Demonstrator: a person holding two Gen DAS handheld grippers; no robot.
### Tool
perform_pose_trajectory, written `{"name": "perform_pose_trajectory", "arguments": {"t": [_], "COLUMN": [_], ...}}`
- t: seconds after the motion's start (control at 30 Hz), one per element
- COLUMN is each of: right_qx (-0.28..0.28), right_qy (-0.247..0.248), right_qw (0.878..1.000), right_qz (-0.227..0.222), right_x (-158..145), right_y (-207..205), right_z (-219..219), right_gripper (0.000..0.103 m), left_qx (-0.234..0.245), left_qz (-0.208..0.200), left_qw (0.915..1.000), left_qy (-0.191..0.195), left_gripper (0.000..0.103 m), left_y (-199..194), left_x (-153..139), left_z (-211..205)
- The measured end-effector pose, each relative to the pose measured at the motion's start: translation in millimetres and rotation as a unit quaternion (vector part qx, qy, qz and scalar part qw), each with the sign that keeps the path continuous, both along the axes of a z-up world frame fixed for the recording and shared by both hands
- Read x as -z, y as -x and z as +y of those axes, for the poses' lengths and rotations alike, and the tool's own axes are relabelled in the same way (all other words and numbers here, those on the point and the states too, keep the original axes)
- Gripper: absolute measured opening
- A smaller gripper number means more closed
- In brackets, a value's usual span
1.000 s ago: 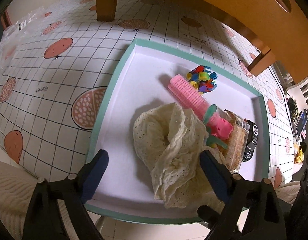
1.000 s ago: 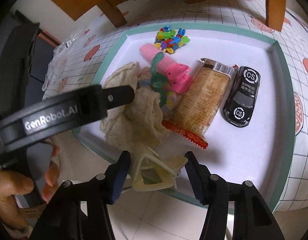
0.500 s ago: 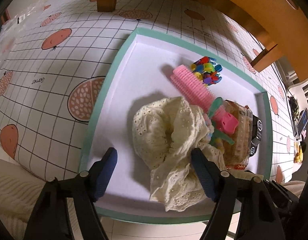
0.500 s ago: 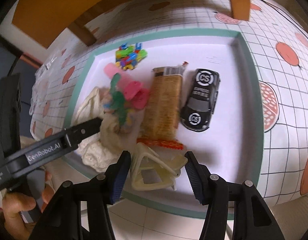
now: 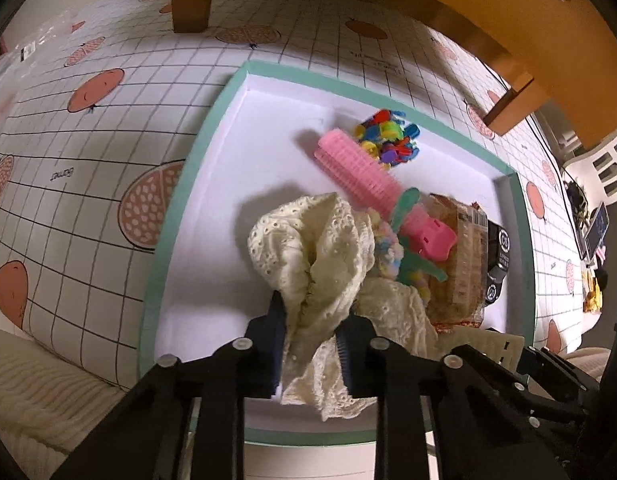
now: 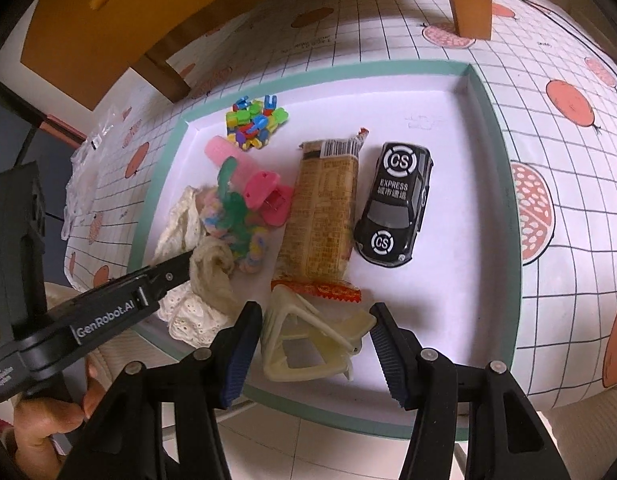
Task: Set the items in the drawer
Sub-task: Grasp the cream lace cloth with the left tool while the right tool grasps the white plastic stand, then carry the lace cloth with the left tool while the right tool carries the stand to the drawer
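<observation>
I see the white drawer with green rim lying open on the tabletop. Inside, near its front edge, a crumpled cream lace cloth; beside it a pink hair roller, a snack packet, a black toy car, coloured small clips, and a cream hair claw.
</observation>
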State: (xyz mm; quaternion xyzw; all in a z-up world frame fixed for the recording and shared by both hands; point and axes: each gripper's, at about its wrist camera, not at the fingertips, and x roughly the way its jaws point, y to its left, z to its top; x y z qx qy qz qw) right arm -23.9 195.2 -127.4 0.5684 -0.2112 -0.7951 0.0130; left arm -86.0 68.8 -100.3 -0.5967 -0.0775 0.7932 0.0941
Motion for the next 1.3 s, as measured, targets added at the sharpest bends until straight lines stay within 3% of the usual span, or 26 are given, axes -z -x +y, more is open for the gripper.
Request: {"name": "perform_pose_trajectory", "arguments": {"t": [0.43, 0.97, 1.17, 1.3], "right_qx": [0.024, 0.072, 0.075, 0.069], "right_qy": [0.012, 0.010, 0.009, 0.009], "right_qw": [0.999, 0.995, 0.992, 0.984], "right_qz": [0.038, 0.074, 0.102, 0.162], "right_x": [-19.3, -46.2, -71.3, -120.0], "right_y": [-9.9, -16.7, -17.3, -16.6], "right_z": [14.7, 42.4, 41.9, 40.3], "right_gripper": [0.059, 0.059, 0.059, 0.059], "left_qx": [-0.052, -0.053, -0.064, -0.065], "left_qz": [0.075, 0.165, 0.209, 0.273], "left_qw": [0.9958, 0.9848, 0.9758, 0.9591], "left_qy": [0.007, 0.018, -0.005, -0.035], "left_gripper": [0.019, 0.019, 0.019, 0.019], "left_y": [-1.4, -10.2, -10.3, -8.4], "left_x": [-28.6, -84.1, -131.3, -189.8], "left_z": [-18.8, -31.1, -39.1, -45.0]}}
